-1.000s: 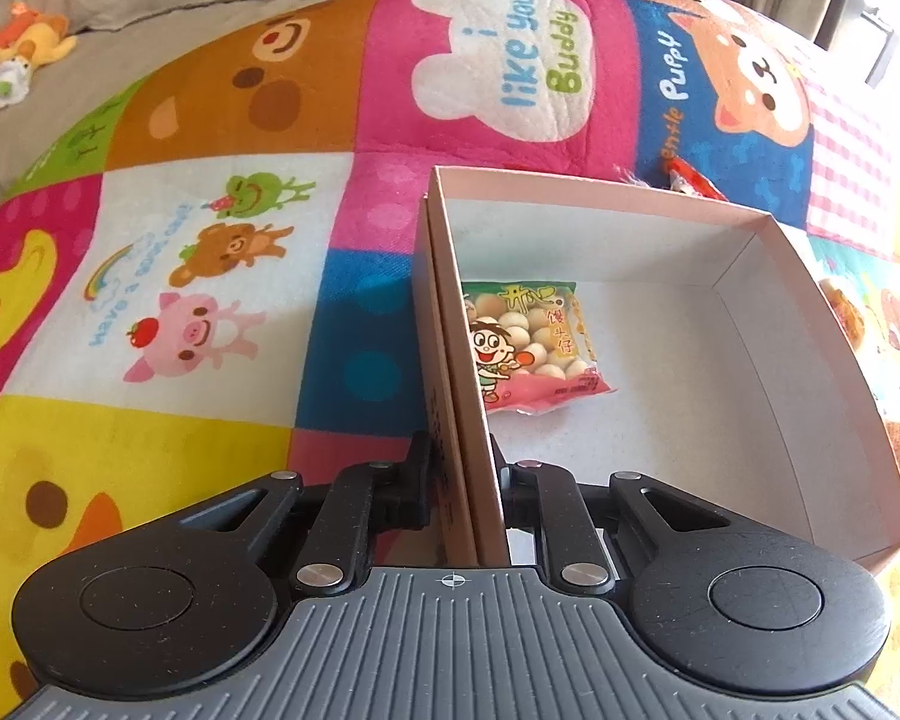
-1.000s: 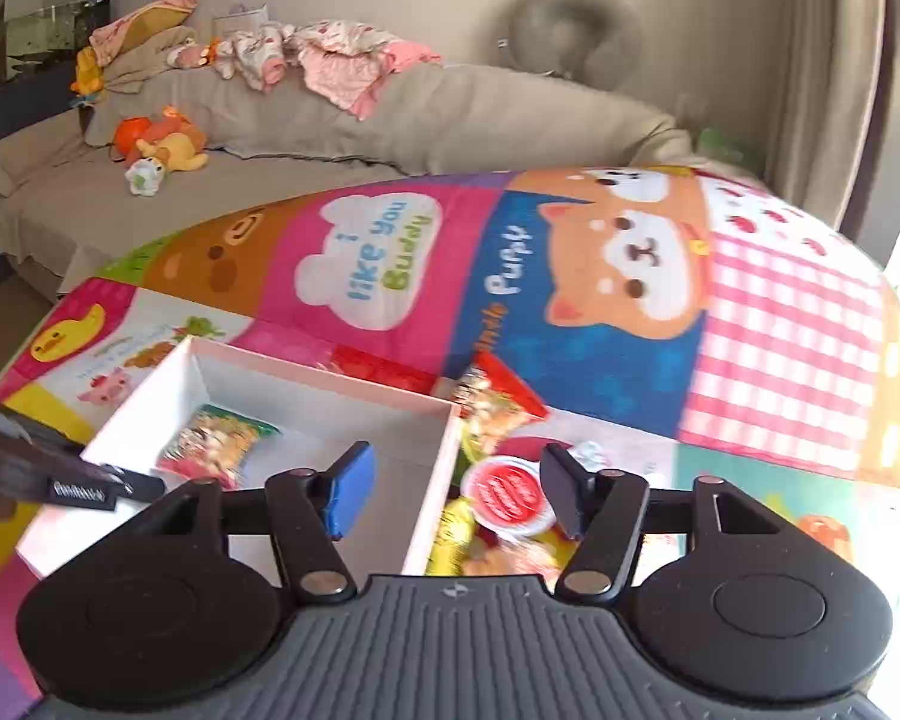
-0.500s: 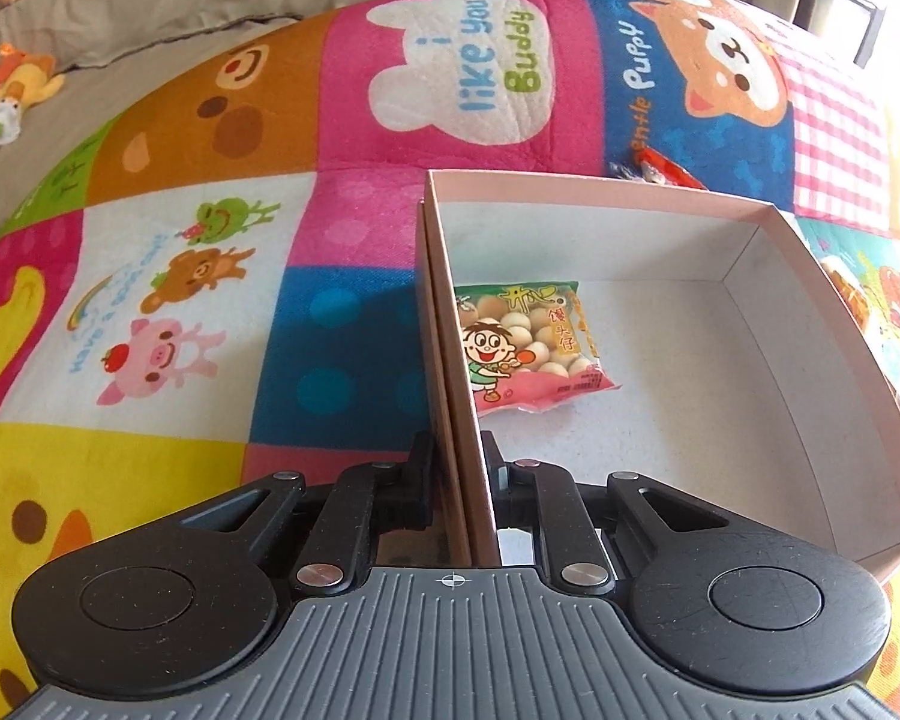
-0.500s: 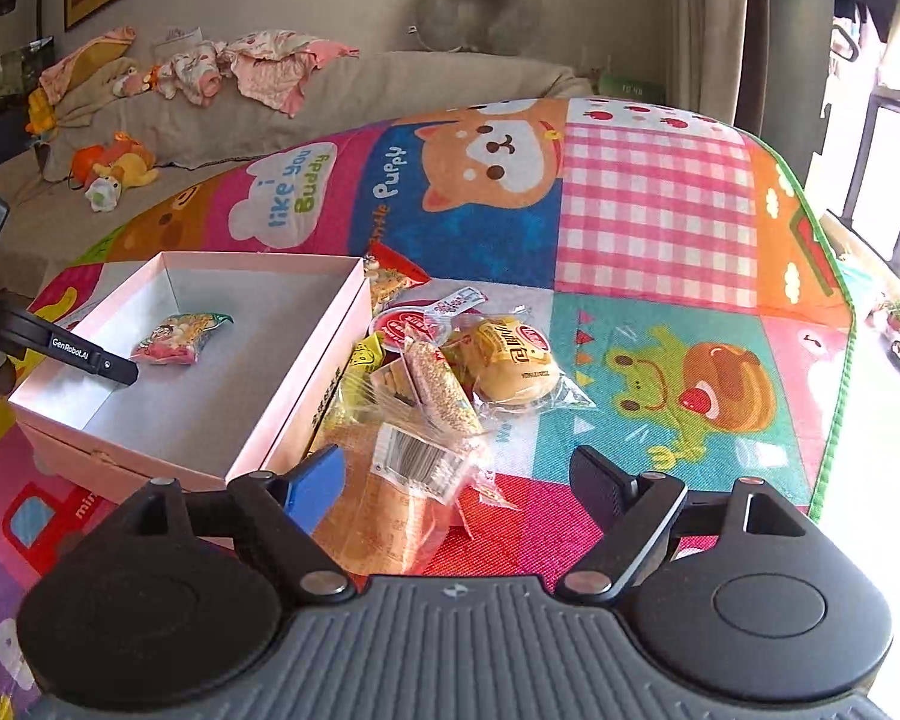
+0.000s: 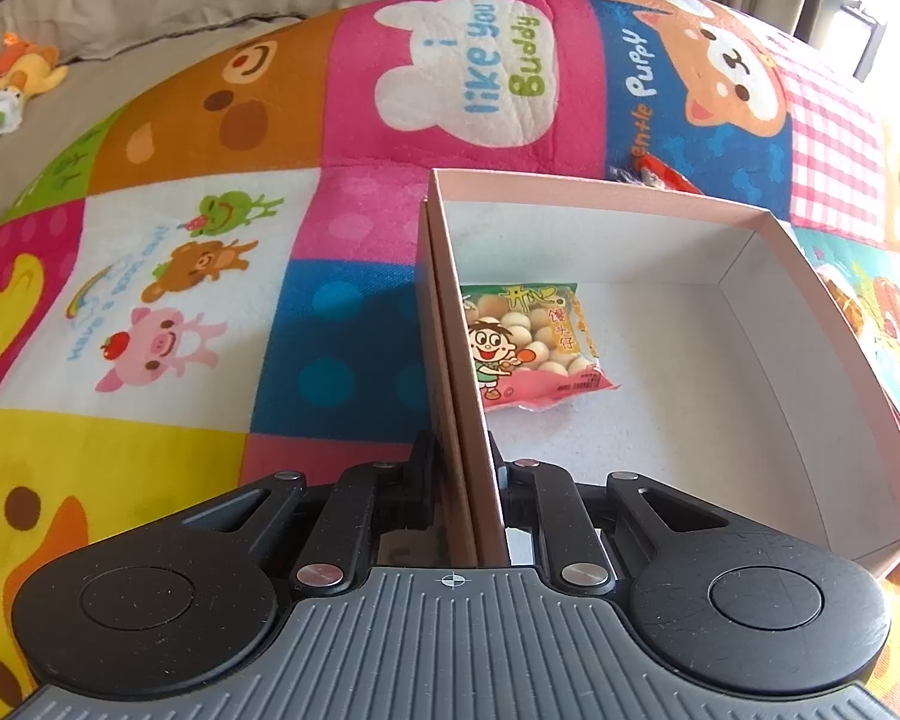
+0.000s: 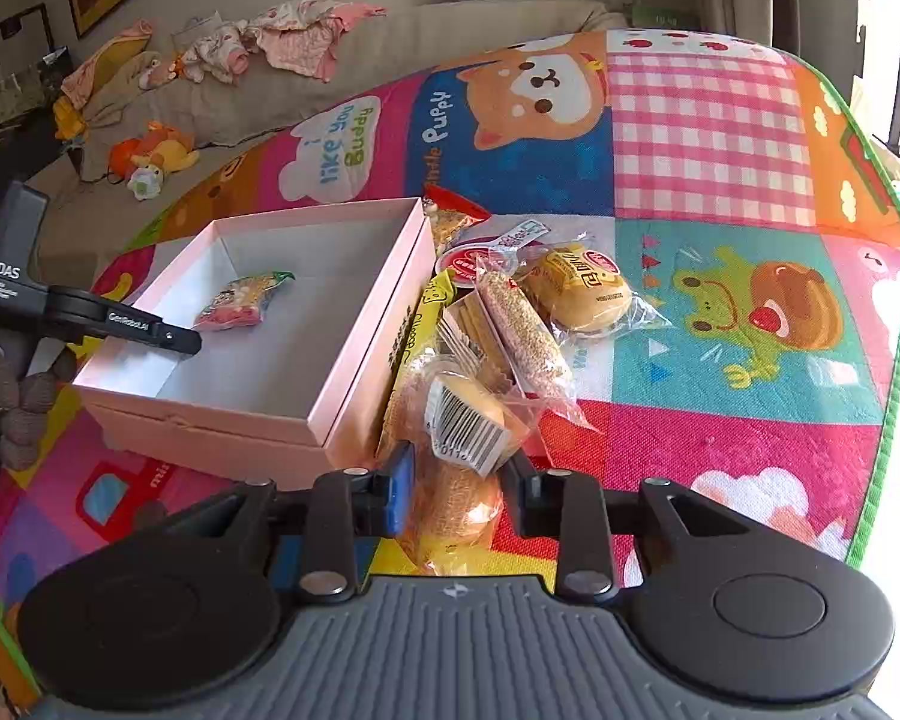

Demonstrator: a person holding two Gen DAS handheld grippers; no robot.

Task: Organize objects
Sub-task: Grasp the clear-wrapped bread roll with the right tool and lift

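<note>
Nearest the right wrist camera, the right gripper point(image 6: 456, 495) straddled a clear-wrapped bread roll with a barcode label point(image 6: 459, 450), its blue-padded finger point(image 6: 401, 495) on one side and the black finger on the other; whether they pressed the wrapper or merely bracketed it could not be told. That roll lay at the near end of a heap of wrapped snacks just beside the shallow pink cardboard box point(image 6: 354, 372), with a yellow cheese-snack packet point(image 6: 417, 330) against the box's outer wall. Beyond it lay a long sesame-coated bar in clear film point(image 6: 525, 330), a round bun in a yellow-printed wrapper point(image 6: 582, 291), a red-and-white round lidded cup point(image 6: 465, 261) and a red-topped packet point(image 6: 453, 213) at the box's far corner. Right of the heap the colourful cartoon play mat point(image 6: 750, 312) lay open out to its green edge.

On the other side, the left gripper point(image 5: 459, 480) was clamped shut on the box's near side wall point(image 5: 450, 360), one finger outside and one inside the rim. Inside the box, close to that gripped wall, lay a small packet of round biscuits with a cartoon boy point(image 5: 525, 345), flat on the white floor; the floor beyond it ran bare to the far walls. Left of the box the mat point(image 5: 180, 300) stretched open. Farther off stood a beige sofa point(image 6: 342, 90) with pink clothes point(image 6: 294, 42) and an orange plush toy point(image 6: 150, 153).
</note>
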